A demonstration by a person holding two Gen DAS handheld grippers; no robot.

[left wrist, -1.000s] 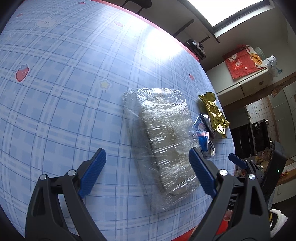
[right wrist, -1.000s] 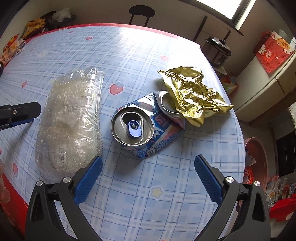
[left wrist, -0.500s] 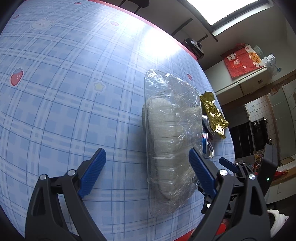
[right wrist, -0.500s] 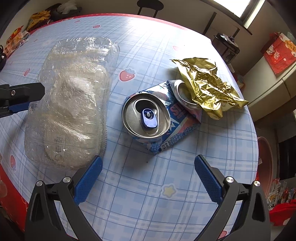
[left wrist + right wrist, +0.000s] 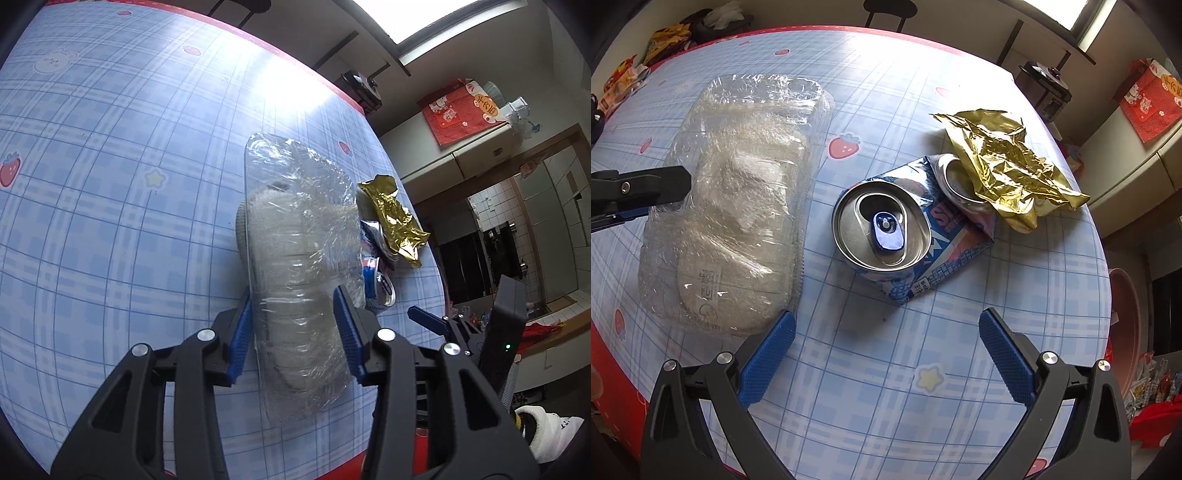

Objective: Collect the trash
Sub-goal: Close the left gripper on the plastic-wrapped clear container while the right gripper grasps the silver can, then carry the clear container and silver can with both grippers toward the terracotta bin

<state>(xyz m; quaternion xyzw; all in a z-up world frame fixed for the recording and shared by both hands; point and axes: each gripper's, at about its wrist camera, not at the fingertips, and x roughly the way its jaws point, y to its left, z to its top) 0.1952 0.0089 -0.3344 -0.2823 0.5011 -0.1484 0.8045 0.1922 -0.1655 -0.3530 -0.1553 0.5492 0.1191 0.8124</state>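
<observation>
Left wrist: clear plastic tray (image 5: 299, 266) lengthwise between left tongs (image 5: 295, 332).

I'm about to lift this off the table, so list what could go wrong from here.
1. The left gripper, whose jaws have just been closing, pinches only the near end of the clear plastic tray; the thin shell may buckle or slip out.
2. The crushed can lies close beside the tray and could get knocked when it is lifted.

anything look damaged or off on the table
Yes: the drink can at the table's middle is crushed flat, its body folded under its top. A crumpled gold foil wrapper covers its far end. The clear plastic container beside it looks intact.
</observation>
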